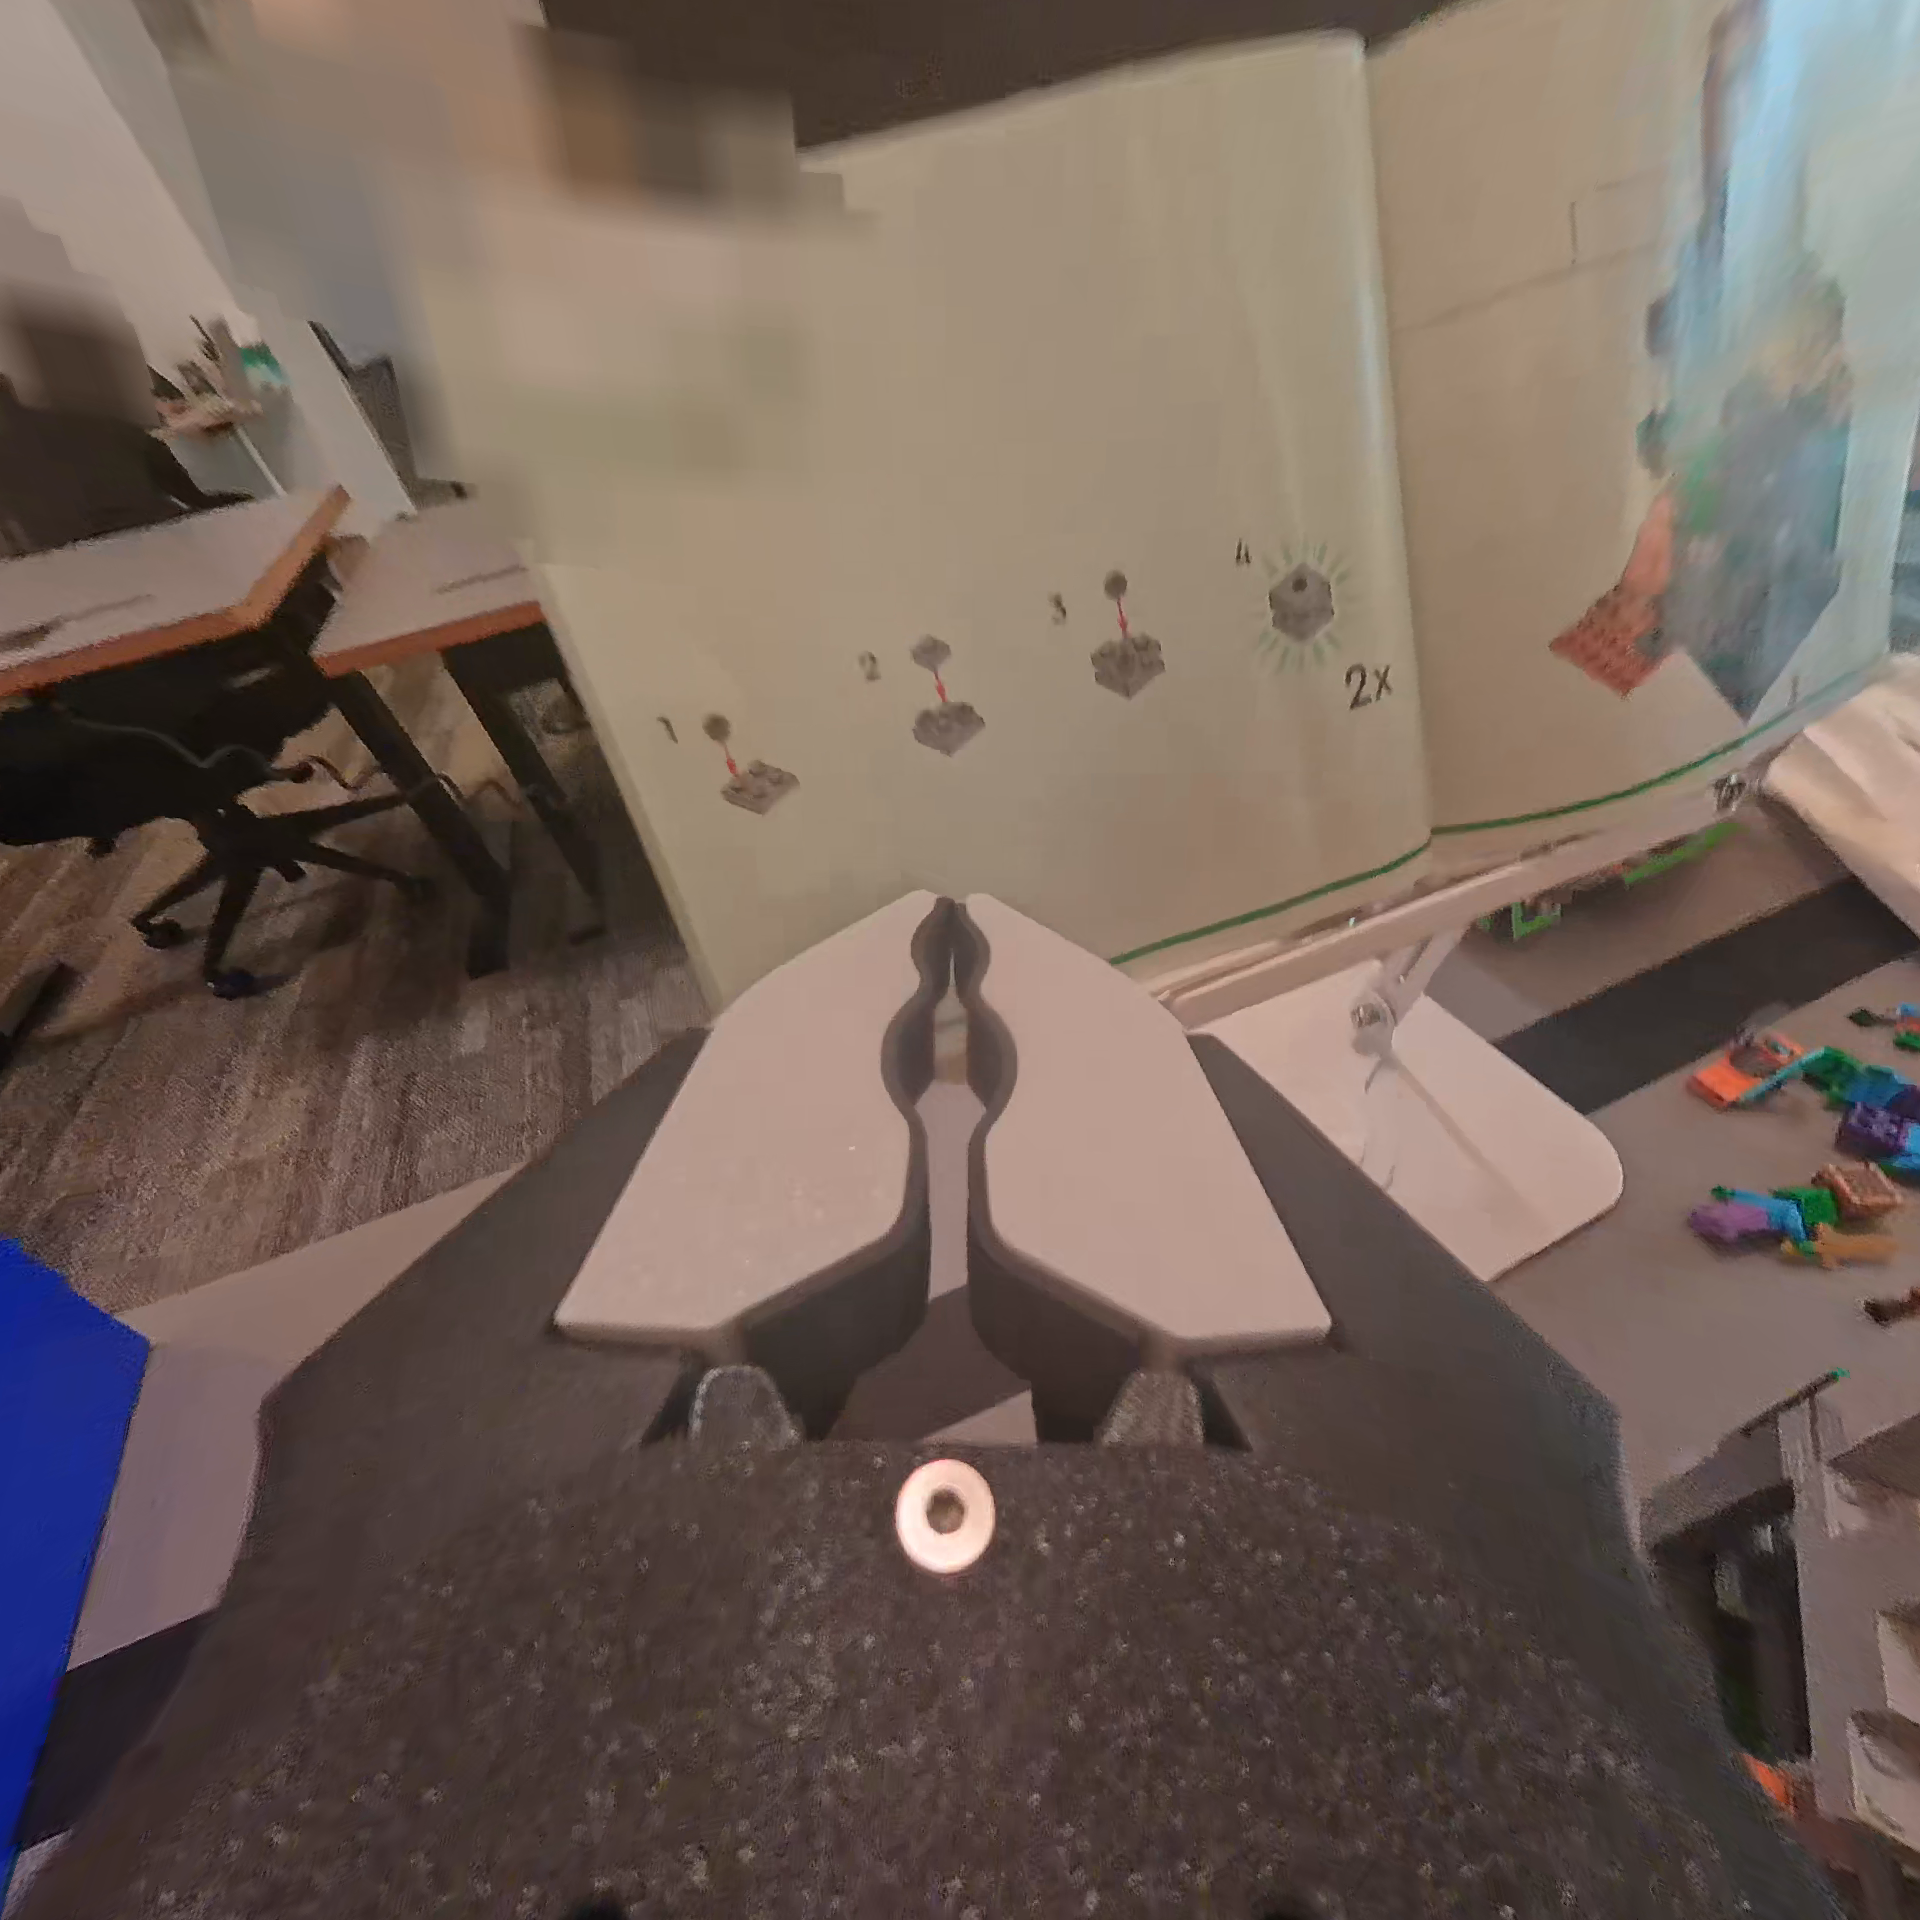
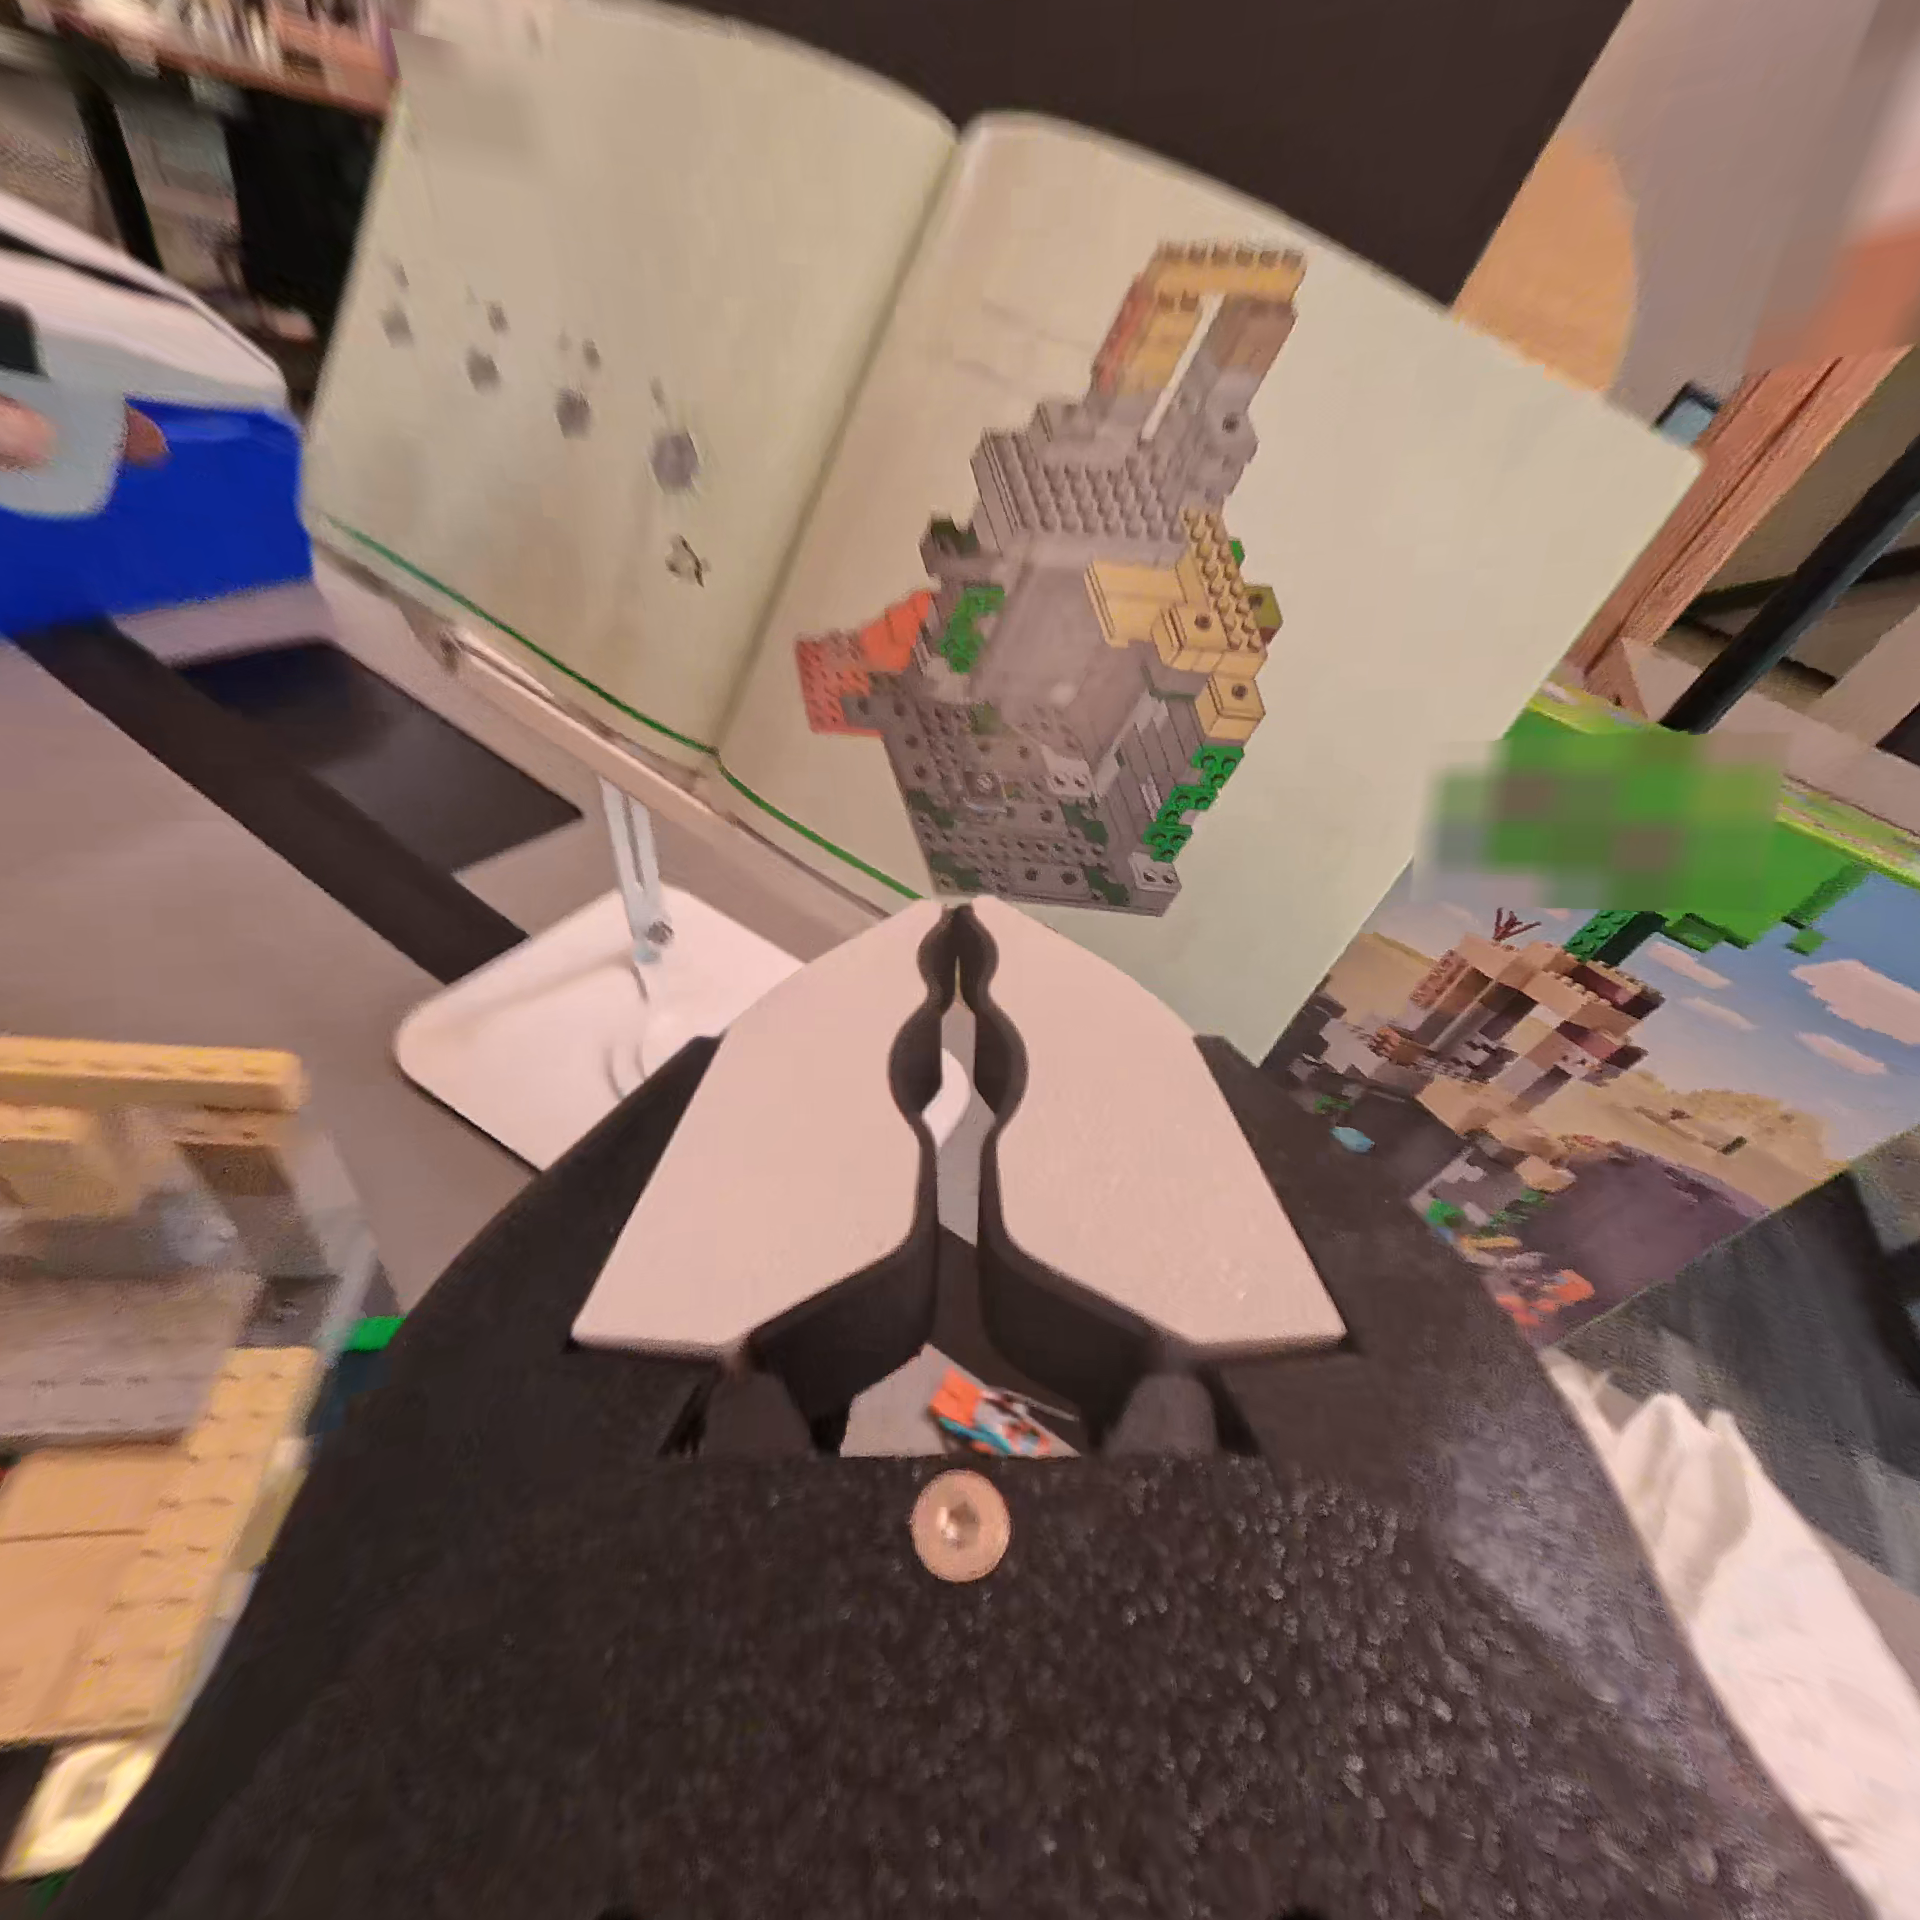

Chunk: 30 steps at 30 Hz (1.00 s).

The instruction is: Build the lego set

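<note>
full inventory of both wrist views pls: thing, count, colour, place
booklet: 1, pale, open on the stand, ahead of both grippers
stand: 1, white, on the table under the booklet
loose bricks: small pile, mixed colours, table right of the stand
brick build: 1, tan and grey, blurred, left edge of right view
box: 1, printed, right of the booklet
desks: 2, grey with wood edge, background left
chair: 1, black, by the desks
left gripper: shut, nothing held
right gripper: shut, nothing held
</note>
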Each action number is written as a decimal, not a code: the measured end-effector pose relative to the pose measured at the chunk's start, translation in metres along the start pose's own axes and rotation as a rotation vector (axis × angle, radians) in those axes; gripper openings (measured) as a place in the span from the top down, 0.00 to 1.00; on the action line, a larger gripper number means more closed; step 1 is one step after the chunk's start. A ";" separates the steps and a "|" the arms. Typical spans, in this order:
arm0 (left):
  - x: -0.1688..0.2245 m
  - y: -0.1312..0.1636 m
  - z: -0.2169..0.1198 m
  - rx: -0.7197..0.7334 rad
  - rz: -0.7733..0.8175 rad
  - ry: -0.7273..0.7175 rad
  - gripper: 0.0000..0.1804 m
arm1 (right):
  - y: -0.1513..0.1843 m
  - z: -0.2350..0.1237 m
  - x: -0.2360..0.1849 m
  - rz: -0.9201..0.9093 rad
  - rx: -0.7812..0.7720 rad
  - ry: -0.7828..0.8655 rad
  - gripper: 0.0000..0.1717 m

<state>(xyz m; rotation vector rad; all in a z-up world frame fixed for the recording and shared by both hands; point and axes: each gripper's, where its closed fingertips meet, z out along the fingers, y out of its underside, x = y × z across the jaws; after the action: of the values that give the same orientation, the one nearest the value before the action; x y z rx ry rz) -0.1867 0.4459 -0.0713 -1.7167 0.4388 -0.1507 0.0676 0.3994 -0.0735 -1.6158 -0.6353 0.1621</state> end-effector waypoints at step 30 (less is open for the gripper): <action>-0.057 -0.058 0.035 0.143 -0.007 -0.112 1.00 | -0.032 -0.067 -0.075 0.192 0.279 -0.058 1.00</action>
<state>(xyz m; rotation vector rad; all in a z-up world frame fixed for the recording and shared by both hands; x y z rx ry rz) -0.2153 0.5067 -0.0137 -1.5776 0.3308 -0.0882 0.0268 0.3048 -0.0517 -1.4038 -0.4767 0.4219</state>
